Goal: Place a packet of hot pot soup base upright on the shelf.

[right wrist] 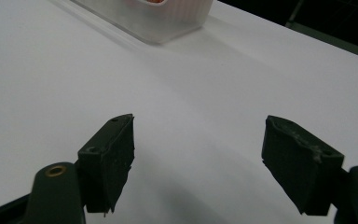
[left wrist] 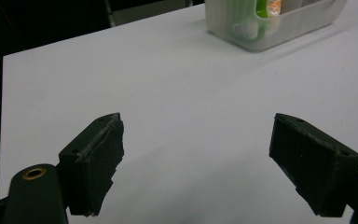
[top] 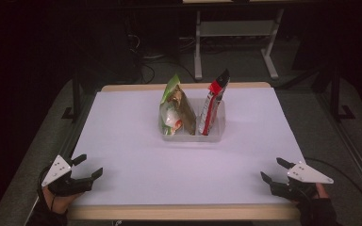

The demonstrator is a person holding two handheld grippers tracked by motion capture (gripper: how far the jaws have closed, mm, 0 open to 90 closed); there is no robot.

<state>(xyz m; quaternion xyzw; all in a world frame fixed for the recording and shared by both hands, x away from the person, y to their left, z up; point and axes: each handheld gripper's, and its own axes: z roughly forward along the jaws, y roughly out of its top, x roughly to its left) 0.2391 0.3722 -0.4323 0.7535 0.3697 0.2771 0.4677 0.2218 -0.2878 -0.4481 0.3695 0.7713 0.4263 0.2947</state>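
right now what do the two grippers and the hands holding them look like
Both grippers are black with two blocky fingers. The left gripper and right gripper each carry a pale grey three-cornered plate on top. In the gripper views the fingers are matte black, rough-edged, with brass-coloured eyelets at the base. A dark cable trails from the right one. Both hands wear dark gloves.
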